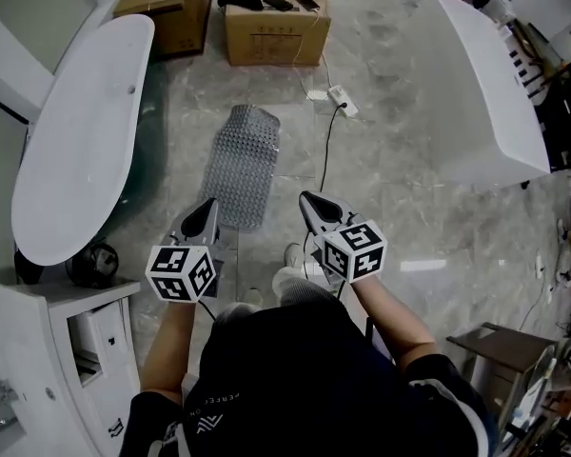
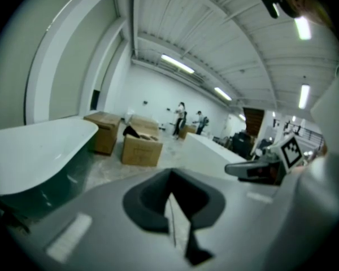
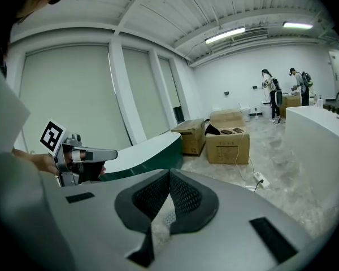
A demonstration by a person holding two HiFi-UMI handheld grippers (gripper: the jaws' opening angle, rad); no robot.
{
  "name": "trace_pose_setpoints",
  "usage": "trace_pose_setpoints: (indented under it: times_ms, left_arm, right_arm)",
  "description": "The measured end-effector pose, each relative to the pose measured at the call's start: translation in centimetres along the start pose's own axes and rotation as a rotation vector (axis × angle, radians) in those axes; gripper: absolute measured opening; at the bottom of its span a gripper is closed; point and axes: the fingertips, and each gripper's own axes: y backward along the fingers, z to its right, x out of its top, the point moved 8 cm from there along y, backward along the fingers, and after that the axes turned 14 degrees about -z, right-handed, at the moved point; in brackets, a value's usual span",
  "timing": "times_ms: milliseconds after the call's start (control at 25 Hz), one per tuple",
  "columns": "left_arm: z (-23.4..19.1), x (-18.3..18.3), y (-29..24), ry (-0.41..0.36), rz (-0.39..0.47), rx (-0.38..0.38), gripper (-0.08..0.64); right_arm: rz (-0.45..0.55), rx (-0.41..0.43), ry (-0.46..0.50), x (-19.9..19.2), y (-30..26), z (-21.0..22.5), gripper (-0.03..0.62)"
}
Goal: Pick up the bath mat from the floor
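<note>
**A:** How far along is the pickup?

**B:** Not begun, I'd say. The left gripper (image 1: 207, 209), at 7 o'clock of the mat, has its jaws together on nothing.

**A:** And the mat?

**B:** The mat (image 1: 243, 165) lies flat on the floor (image 1: 400, 174), at 12 o'clock from the person, and neither gripper seems to touch it. The right gripper (image 1: 310, 200), at 4 o'clock of it, is closed and empty too.

**A:** What's left?

**B:** Everything: open the jaws, reach down, grip an edge and lift.
</note>
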Motion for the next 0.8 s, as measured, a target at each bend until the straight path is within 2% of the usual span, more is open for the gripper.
trace_pose_setpoints:
  times_ms: [160, 400, 800]
  left_arm:
    - [1.0, 1.6, -2.6, 0.045, 0.016, 0.011, 0.005]
    - [2.1, 2.9, -5.9, 0.072, 0.033, 0.027, 0.005]
    - [0.4, 4.9, -11.2, 0.112, 0.023, 0.058, 0.005]
  right_arm:
    - [-0.029, 0.036, 0.019, 1.2, -0.7, 3.4, -0.001]
    - [-0.066, 0.078, 0.047, 2.2, -2.2, 7.5, 0.0]
    - [-0.111, 0.083, 0.056, 4.5, -6.4, 12.2, 0.0]
